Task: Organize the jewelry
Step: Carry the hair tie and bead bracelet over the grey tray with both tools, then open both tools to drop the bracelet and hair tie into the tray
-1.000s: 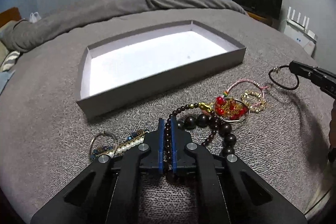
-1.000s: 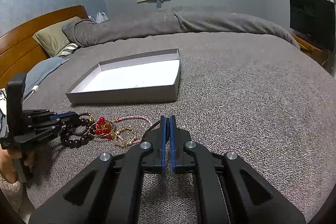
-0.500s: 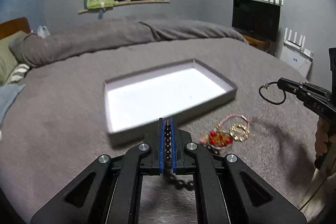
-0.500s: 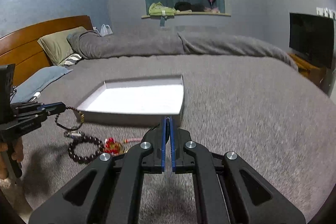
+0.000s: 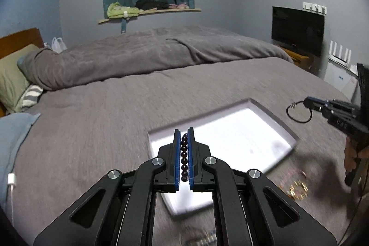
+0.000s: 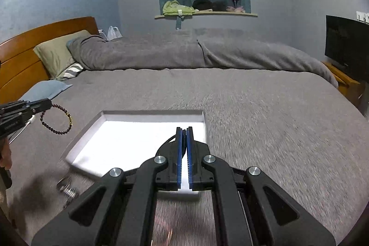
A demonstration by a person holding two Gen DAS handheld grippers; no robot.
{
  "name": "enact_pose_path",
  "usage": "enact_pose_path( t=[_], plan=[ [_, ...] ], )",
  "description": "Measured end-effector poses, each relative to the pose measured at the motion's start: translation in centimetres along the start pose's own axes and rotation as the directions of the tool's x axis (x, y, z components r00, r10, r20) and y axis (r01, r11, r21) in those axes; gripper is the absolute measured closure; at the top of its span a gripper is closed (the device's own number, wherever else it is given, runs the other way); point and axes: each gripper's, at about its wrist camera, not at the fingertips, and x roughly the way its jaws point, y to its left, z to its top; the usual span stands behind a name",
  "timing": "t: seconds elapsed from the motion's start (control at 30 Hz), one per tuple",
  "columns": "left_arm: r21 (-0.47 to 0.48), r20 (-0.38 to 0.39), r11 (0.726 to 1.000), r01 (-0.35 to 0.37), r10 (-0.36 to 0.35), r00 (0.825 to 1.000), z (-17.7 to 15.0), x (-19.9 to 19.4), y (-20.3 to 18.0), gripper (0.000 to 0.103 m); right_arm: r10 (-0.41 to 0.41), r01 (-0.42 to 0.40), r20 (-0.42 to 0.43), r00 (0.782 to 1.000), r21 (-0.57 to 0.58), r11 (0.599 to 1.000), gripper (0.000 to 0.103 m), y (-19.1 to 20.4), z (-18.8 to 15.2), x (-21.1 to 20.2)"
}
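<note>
The left hand-held gripper [image 5: 184, 157] is clenching dark round beads [image 5: 184, 155]; the right hand-held gripper [image 6: 183, 153] is clenching a thin black loop [image 5: 299, 112], over the white-floored box [image 5: 272, 113].

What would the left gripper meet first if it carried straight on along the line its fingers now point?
Most likely the white floor of the open box: the left gripper, shut on the dark bead bracelet, points down over it. Depth is uncertain; nothing else shows in between.

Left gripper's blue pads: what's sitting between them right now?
A dark beaded bracelet is pinched between the left gripper pads in the left wrist view; the right wrist view shows its loop hanging free.
</note>
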Motion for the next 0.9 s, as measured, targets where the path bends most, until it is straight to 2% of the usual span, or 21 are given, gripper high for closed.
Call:
enact_pose_path(
  t=[0.1, 0.2, 0.3, 0.37, 0.47, 0.6, 0.77, 0.83, 0.9],
  plan=[
    [-0.03, -0.027, 1.0, 0.001, -0.002, 1.0, 0.9, 3.2, 1.1, 0.097, -0.011, 0.011, -0.003, 1.0, -0.005, 1.0, 0.099, 0.2, 0.9, 2.6],
    [-0.084, -0.079, 0.996, 0.007, -0.013, 0.997, 1.2, 7.5, 2.3, 0.097, -0.006, 0.007, -0.012, 1.0, 0.055, 0.998, 0.099, -0.2, 2.1, 5.9],
    [-0.151, -0.12, 0.988, 0.014, -0.033, 0.992, 1.0, 10.7, 3.4, 0.097, 0.0, 0.005, -0.045, 0.999, 0.104, 0.995, 0.099, -0.4, 2.7, 8.4],
    [-0.172, -0.132, 0.985, 0.012, -0.035, 0.991, 0.8, 12.0, 3.9, 0.097, -0.012, 0.019, -0.076, 0.997, 0.094, 0.995, 0.099, -0.1, 2.9, 9.9],
    [-0.163, -0.147, 0.987, -0.014, -0.01, 0.989, 0.3, 13.2, 4.1, 0.097, -0.045, 0.049, -0.114, 0.992, 0.03, 0.998, 0.099, 1.0, 2.4, 11.0],
    [-0.113, -0.169, 0.99, -0.09, 0.07, 0.983, -1.0, 14.1, 3.7, 0.097, -0.076, 0.078, -0.166, 0.983, 0.002, 0.997, 0.099, 1.3, 1.3, 12.1],
    [-0.105, -0.185, 0.986, -0.126, 0.105, 0.977, -1.8, 14.8, 3.9, 0.096, -0.094, 0.094, -0.211, 0.973, -0.008, 0.996, 0.099, 1.1, 0.6, 13.1],
    [-0.082, -0.213, 0.985, -0.151, 0.13, 0.968, -2.2, 15.2, 3.9, 0.096, -0.114, 0.111, -0.217, 0.969, -0.025, 0.993, 0.099, 1.4, 0.5, 13.2],
    [-0.085, -0.236, 0.987, -0.14, 0.117, 0.965, -2.4, 15.6, 4.0, 0.096, -0.127, 0.12, -0.234, 0.964, -0.044, 0.992, 0.099, 1.7, 0.3, 13.5]
  ],
)
